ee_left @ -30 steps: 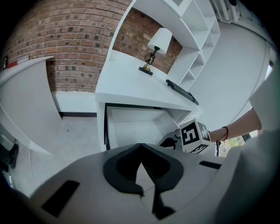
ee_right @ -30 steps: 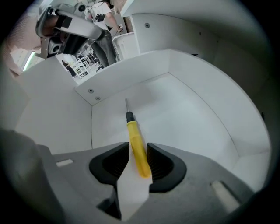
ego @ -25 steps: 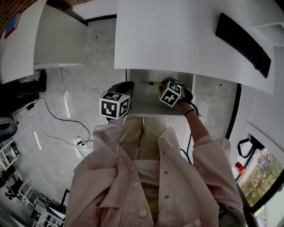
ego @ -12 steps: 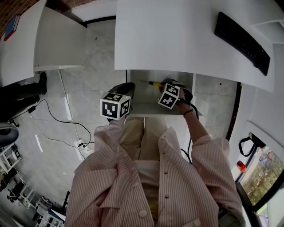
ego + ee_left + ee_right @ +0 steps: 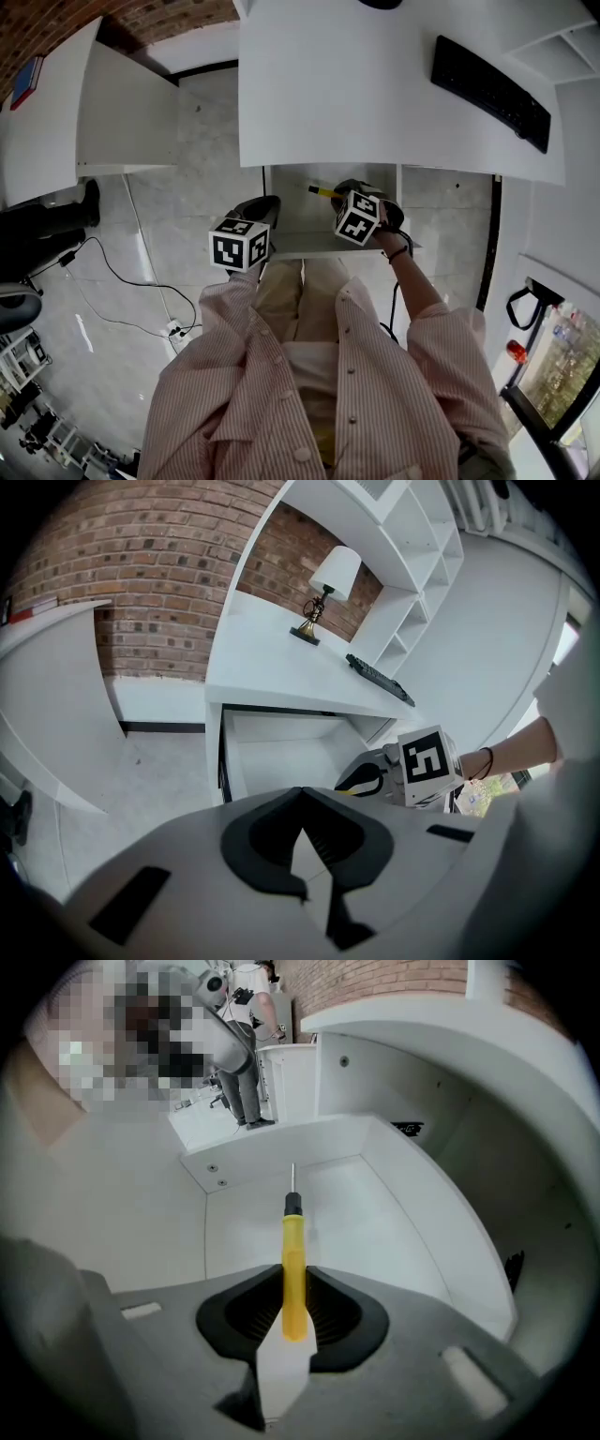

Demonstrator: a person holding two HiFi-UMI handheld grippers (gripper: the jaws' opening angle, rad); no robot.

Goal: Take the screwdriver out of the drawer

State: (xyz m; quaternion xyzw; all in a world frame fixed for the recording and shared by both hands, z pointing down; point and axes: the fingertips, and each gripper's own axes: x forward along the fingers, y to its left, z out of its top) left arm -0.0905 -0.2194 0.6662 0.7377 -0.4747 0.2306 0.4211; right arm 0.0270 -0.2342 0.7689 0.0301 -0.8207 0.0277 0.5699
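Pink-striped button shirt [image 5: 309,394], black wristband [image 5: 400,251]; grey, marker-cubed left gripper [image 5: 271,202] and right gripper [image 5: 341,190].

My left claw [image 5: 263,205] sits just left of centre in the head view, angled down, jaws together with nothing between them. My right claw [image 5: 352,190] is just right of centre, pointing steeply down, jaws clamped on the yellow handle of the screwdriver [image 5: 293,1258]. The right forearm [image 5: 417,286] is bare below a striped sleeve, with a dark band [image 5: 401,251] at the wrist. Both elbows are bent.

Desktop [image 5: 375,94] overhangs drawer [image 5: 295,217] rear; front open from above.
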